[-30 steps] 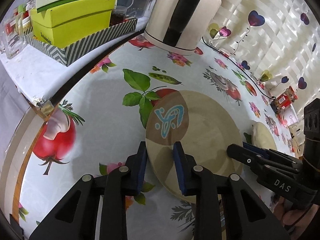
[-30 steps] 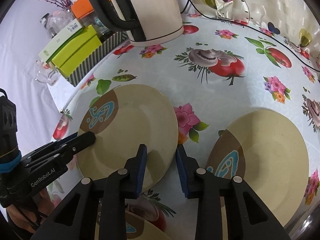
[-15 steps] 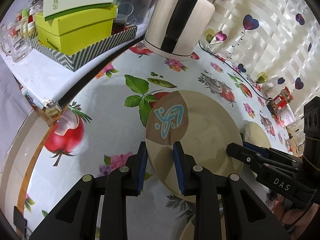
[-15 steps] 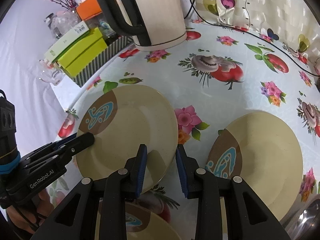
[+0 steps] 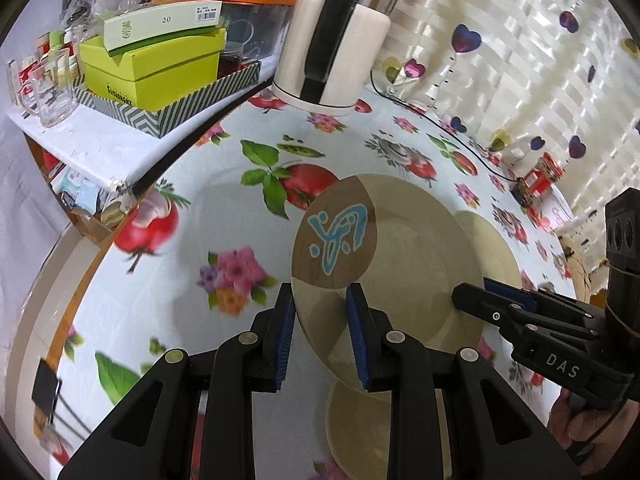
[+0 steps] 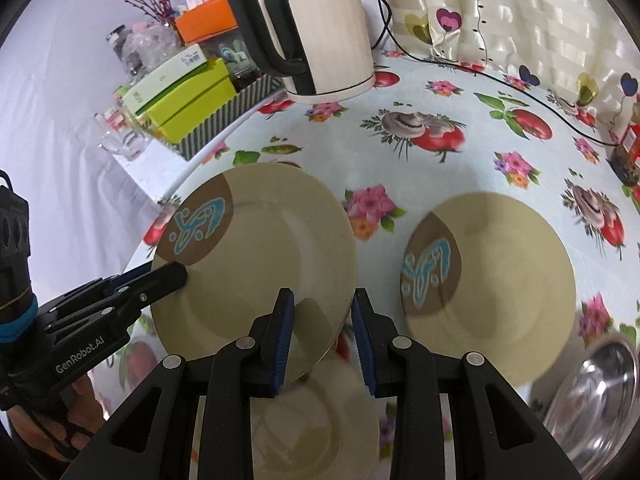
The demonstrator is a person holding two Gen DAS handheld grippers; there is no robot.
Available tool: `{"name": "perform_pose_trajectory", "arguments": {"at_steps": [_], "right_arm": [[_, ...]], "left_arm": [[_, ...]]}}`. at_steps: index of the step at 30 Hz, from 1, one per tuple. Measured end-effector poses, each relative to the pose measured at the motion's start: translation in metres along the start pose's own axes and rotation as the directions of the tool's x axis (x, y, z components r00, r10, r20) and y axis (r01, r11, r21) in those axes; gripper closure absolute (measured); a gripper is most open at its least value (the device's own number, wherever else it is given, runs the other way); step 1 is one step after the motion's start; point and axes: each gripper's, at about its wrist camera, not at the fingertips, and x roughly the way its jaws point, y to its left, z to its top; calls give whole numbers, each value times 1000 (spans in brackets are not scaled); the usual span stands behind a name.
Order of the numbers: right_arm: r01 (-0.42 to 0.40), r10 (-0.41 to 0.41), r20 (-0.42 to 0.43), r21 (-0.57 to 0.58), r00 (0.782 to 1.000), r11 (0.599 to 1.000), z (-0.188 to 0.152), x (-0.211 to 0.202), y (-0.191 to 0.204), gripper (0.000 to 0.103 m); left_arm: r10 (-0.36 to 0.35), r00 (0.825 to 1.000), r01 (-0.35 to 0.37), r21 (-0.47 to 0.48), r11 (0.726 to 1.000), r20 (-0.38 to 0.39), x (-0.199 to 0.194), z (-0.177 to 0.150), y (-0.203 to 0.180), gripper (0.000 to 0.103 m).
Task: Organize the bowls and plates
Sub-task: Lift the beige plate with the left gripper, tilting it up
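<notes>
A beige plate (image 5: 404,268) with a brown patch and a blue mark hangs above the flowered tablecloth, held by both grippers. My left gripper (image 5: 320,304) is shut on its near left rim; it also shows in the right wrist view (image 6: 176,274). My right gripper (image 6: 322,308) is shut on the near right rim of the same plate (image 6: 256,248) and enters the left wrist view from the right (image 5: 468,296). A second matching plate (image 6: 500,272) lies on the table to the right. A third beige plate (image 6: 320,420) lies under the held one.
A cream kettle (image 6: 324,36) with a black handle stands at the back, its cord running along the curtain. Yellow-green boxes (image 5: 160,68) in a striped tray and a glass mug (image 5: 52,92) sit on a side shelf. A steel bowl (image 6: 592,392) is at the near right.
The held plate has risen off the table with both grippers. The table looks farther away, and a third plate has come into view beneath the held one.
</notes>
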Motion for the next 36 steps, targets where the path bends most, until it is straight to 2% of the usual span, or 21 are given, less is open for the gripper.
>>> {"name": "perform_pose_trajectory", "arguments": {"at_steps": [9, 18, 36], "right_arm": [[-4, 4, -5, 13, 1000, 1000, -39, -25, -1, 74], [11, -10, -34, 31, 999, 999, -73, -32, -6, 74], [48, -47, -70, 9, 996, 999, -87, -24, -6, 74]], "left_arm": [[8, 1000, -7, 29, 1000, -21, -19, -34, -18, 76], [2, 998, 1, 46, 999, -60, -21, -65, -27, 76], [-5, 995, 9, 37, 999, -104, -10, -79, -26, 76]]}}
